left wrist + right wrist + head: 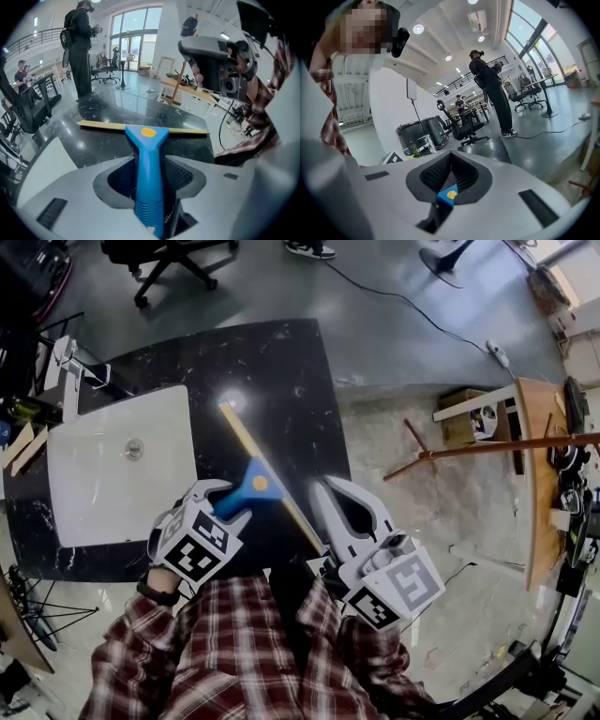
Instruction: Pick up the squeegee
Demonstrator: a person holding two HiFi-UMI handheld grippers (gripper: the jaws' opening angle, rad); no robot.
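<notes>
At the left, a white sink (94, 493) is set into the black counter (281, 371). Just right of its near corner, the left gripper (225, 498) is seen with its jaws closed on the blue handle of the squeegee (255, 482). The handle runs straight out between them, and the yellow blade is stretched crosswise beyond the tips, over the dark counter (contact with the surface cannot be told). Right of the blade's near end, the right gripper (330, 493) is held with its jaws brought together on nothing. A bit of the blue handle is glimpsed through the hollow between them.
</notes>
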